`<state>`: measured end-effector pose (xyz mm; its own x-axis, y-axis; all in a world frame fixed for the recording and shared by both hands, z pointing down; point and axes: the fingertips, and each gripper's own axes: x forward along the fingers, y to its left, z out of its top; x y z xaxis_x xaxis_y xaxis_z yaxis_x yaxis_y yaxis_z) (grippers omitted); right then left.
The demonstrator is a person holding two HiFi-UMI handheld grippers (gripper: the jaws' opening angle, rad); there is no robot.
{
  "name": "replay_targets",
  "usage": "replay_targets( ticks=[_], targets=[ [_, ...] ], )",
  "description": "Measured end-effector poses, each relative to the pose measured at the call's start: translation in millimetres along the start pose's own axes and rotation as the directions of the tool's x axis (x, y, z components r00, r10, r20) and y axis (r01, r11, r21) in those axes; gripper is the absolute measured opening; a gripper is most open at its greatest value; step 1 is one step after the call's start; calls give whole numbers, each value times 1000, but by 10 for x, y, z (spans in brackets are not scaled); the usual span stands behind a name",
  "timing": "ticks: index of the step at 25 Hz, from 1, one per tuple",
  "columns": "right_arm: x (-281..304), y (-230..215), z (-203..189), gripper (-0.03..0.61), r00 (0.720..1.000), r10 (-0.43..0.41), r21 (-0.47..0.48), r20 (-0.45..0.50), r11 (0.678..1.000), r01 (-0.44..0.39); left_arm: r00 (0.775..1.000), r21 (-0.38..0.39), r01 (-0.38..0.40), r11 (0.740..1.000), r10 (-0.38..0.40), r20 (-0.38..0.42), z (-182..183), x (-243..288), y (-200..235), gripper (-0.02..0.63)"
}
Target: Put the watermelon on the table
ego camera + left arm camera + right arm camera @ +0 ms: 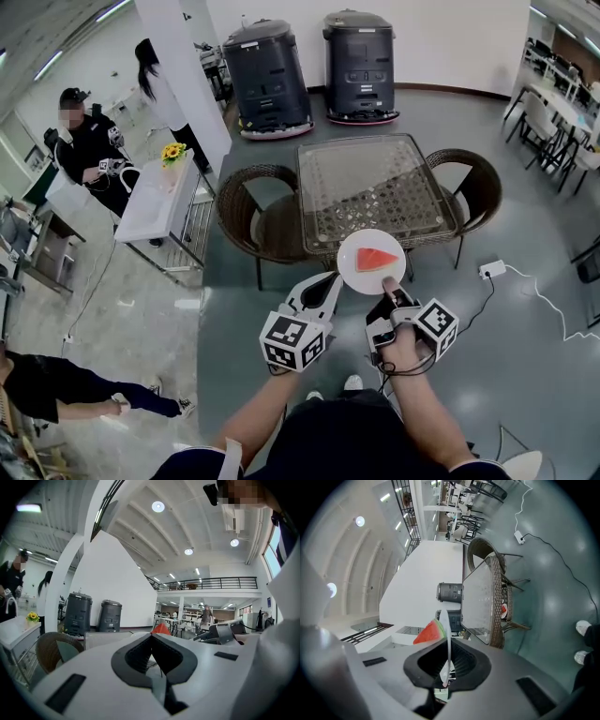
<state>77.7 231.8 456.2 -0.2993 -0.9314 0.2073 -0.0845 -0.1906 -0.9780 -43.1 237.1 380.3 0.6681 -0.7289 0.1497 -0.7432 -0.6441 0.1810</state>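
A red watermelon slice (378, 258) lies on a white plate (354, 267), held in the air just before the near edge of the glass table (375, 178). My right gripper (390, 287) is shut on the plate's near rim. In the right gripper view the plate (446, 625) runs edge-on between the pads of that gripper (448, 641), with the slice (429, 633) beside it. My left gripper (325, 289) is at the plate's left rim; I cannot tell if it touches. In the left gripper view its jaws (151, 637) meet, shut and empty, and the slice's tip (161, 629) shows just beyond.
Wicker chairs stand at the table's left (253, 211) and right (476, 183). Two dark machines (267, 75) stand behind by the wall. A white side table with flowers (155, 197) and a person (89, 150) are at the left. A power strip with cable (491, 269) lies on the floor.
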Motion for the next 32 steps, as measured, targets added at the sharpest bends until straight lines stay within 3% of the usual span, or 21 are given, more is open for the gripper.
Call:
replay_targets(
  ticks=[7,16,32],
  targets=[
    [580,333,485,11,999,-10,-2,-35,1000,10,998,-11,-57,998,57,-15,376,540,247,5],
    [517,31,482,11,998,4,-8,-60,1000,-4,996,-16,-85,996,85,-9,15,438,164,5],
    [1321,-4,736,11,998,4,-19,-58,1000,-5,998,-44,-65,997,63,-26,-107,1114,708,5]
  ],
)
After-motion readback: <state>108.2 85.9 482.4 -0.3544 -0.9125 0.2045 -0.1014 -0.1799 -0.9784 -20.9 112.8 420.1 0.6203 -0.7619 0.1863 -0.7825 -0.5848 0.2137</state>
